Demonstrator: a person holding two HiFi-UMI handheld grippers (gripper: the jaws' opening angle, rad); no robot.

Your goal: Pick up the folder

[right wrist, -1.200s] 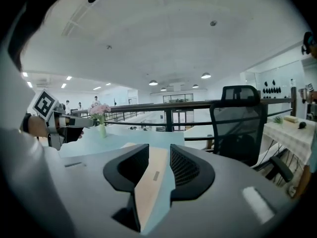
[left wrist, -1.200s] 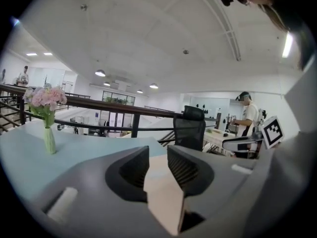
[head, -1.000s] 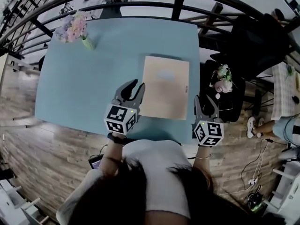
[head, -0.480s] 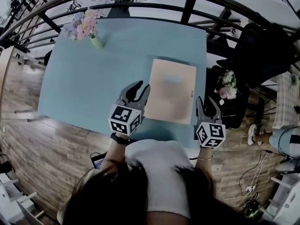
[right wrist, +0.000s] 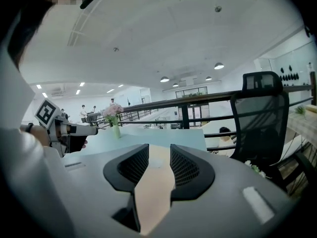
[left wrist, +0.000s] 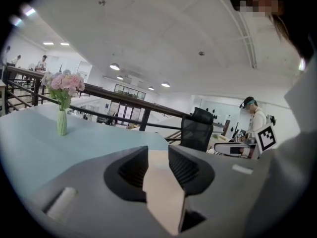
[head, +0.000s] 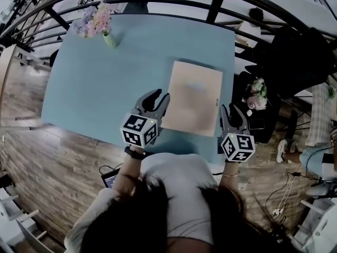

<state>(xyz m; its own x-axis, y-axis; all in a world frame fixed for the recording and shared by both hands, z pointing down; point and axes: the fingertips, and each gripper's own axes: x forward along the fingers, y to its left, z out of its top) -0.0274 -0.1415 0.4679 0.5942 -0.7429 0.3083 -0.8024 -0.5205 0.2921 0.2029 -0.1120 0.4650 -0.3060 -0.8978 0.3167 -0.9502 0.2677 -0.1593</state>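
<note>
The tan folder (head: 193, 98) lies flat on the blue table (head: 105, 83), near its right edge. My left gripper (head: 157, 99) hovers at the folder's near left corner. Its jaws have just been opening and hold nothing. My right gripper (head: 233, 112) hangs just off the table's right edge, beside the folder's near right corner, open and empty. In the left gripper view the folder (left wrist: 159, 170) shows beyond the gap of the left gripper (left wrist: 158, 155). The right gripper view likewise shows the folder (right wrist: 157, 172) past the right gripper (right wrist: 159, 155).
A vase of pink flowers (head: 97, 22) stands at the table's far left corner. A black railing (head: 210, 4) runs behind the table. To the right are a black office chair (head: 284, 51) and a small bouquet (head: 256, 96). Wooden floor lies on the near side.
The head view has drifted a little, so the table sits slightly higher and further right. Both grippers stay by the folder's near corners; the left one has rolled slightly.
</note>
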